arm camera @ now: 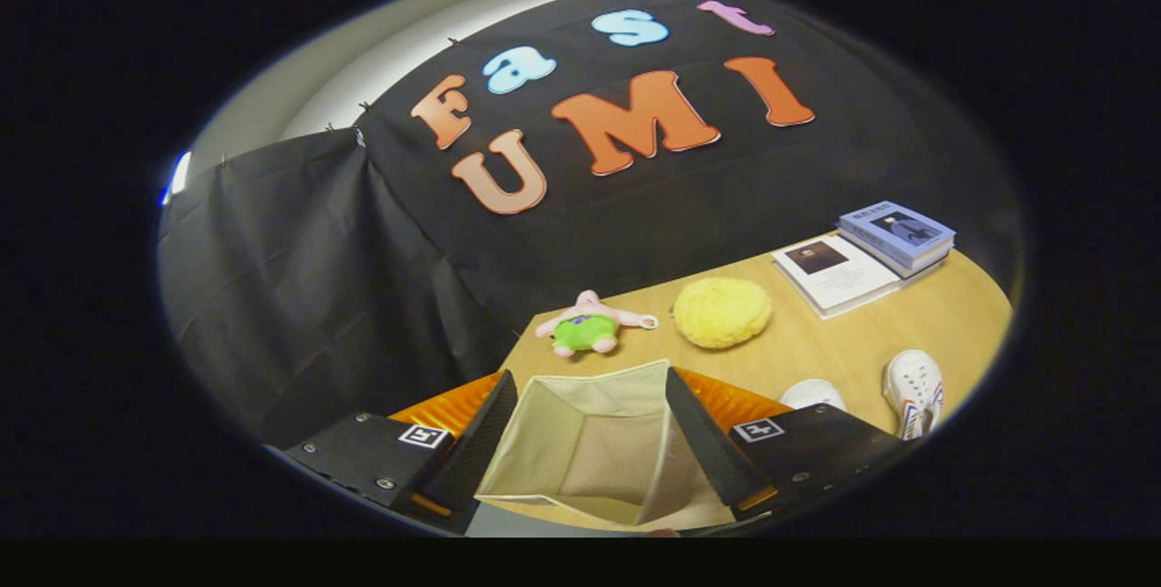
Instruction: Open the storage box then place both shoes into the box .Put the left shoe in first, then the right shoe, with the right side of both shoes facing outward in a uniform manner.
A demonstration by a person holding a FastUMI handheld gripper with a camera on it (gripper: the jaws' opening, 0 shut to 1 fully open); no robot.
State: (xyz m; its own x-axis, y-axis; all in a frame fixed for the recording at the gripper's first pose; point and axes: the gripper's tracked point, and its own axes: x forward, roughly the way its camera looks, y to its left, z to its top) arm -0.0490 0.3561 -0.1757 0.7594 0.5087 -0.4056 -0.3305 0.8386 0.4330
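Observation:
A fabric storage box (590,451) stands open on the wooden table, and I look down into its pale beige inside. My gripper (590,374) hangs above the box mouth, open wide, with a finger over each side wall and nothing pressed between them. Orange fabric (449,407) of the box shows outside both fingers. Two white shoes lie on the table to the right of the box. One white shoe (914,387) is further right with its laces showing. The right finger partly hides the other white shoe (812,393).
Beyond the box, on the wooden table (843,342), lie a pink and green plush toy (588,324) and a round yellow fluffy object (722,311). Two books (862,256) rest at the far right. Black cloth hangs behind and left of the table.

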